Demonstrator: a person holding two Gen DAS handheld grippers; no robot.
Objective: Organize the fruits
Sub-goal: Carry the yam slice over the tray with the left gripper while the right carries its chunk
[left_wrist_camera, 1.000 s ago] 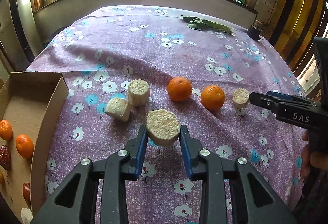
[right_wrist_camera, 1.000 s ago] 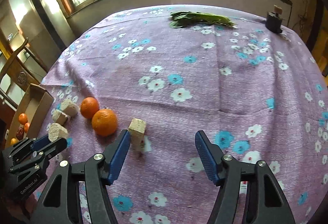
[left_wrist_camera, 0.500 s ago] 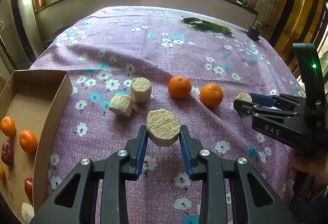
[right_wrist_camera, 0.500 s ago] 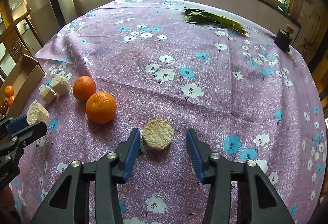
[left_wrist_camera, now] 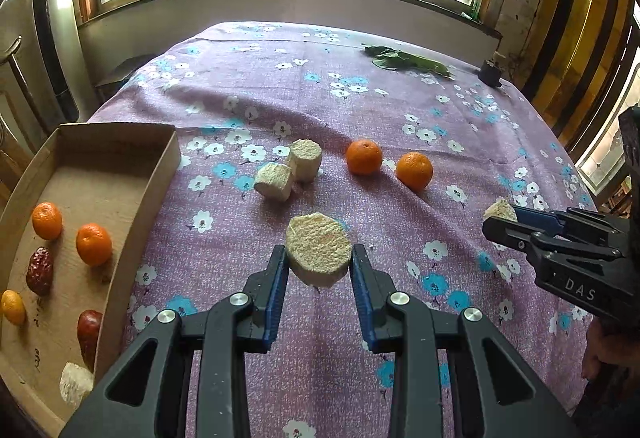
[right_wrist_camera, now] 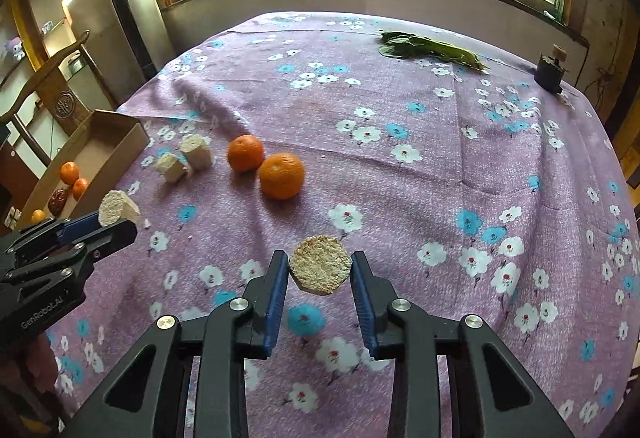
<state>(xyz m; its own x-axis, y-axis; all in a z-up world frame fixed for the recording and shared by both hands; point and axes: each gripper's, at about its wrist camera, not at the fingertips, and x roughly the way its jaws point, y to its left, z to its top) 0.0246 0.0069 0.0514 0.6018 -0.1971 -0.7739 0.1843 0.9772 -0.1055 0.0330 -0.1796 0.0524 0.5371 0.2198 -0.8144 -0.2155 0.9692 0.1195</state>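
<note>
My left gripper (left_wrist_camera: 319, 262) is shut on a pale, rough-cut chunk (left_wrist_camera: 319, 248), held above the purple floral cloth. My right gripper (right_wrist_camera: 320, 270) is shut on a similar pale chunk (right_wrist_camera: 320, 264), also off the cloth. In the left wrist view the right gripper (left_wrist_camera: 500, 220) reaches in from the right edge with its chunk (left_wrist_camera: 499, 209). Two oranges (left_wrist_camera: 363, 156) (left_wrist_camera: 415, 170) and two more pale chunks (left_wrist_camera: 273, 181) (left_wrist_camera: 306, 158) lie on the cloth ahead. The cardboard box (left_wrist_camera: 160, 165) at the left holds several oranges, red dates and a pale chunk.
Green leaves (left_wrist_camera: 404, 59) and a small dark bottle (left_wrist_camera: 491, 71) lie at the far side of the table. A window wall stands behind. A wooden chair (right_wrist_camera: 48, 85) is left of the table. A person's hand (left_wrist_camera: 604, 350) grips the right tool.
My right gripper closed on the pale chunk that lay beside the oranges and lifted it off the cloth. My left gripper, still holding its chunk, shifted so the box shows more.
</note>
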